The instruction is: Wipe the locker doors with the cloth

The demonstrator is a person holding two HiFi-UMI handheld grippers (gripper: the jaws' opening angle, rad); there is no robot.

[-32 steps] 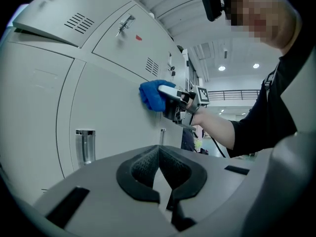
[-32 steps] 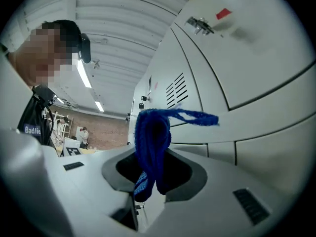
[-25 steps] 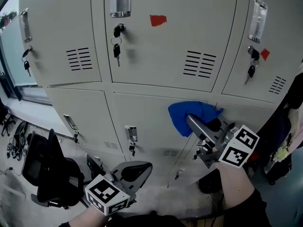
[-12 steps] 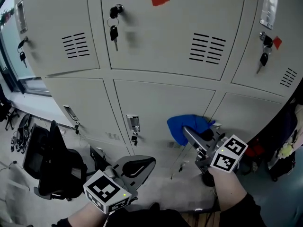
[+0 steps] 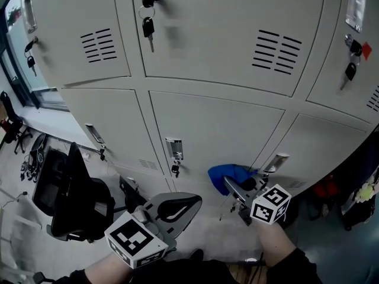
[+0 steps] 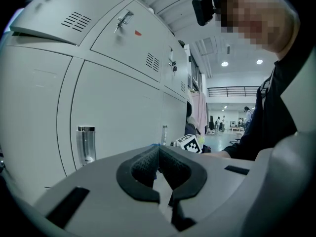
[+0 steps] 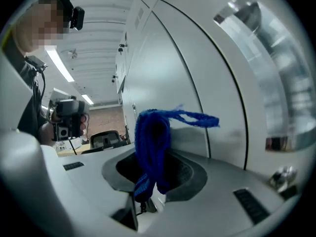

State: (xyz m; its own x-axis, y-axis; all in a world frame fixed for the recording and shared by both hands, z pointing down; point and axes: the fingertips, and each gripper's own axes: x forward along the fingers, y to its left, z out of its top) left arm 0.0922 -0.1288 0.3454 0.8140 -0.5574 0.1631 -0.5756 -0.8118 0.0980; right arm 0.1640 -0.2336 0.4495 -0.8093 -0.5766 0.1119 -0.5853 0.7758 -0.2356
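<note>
The locker doors [image 5: 213,129] are smooth painted sheet metal with a faint sheen, their handles [image 5: 173,148] bright polished metal. The cloth [image 7: 153,142] is a coarse blue knit; the left gripper [image 6: 158,152] is matt grey plastic with ribbed black pads [image 6: 143,167].

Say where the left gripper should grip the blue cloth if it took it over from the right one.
Probably best is the thick bunched fold of the blue cloth that stands up out of the right gripper, rather than the thin loose loop trailing toward the locker door. Come in from the person's left, the open side, because the door backs the cloth on its far side.
</note>
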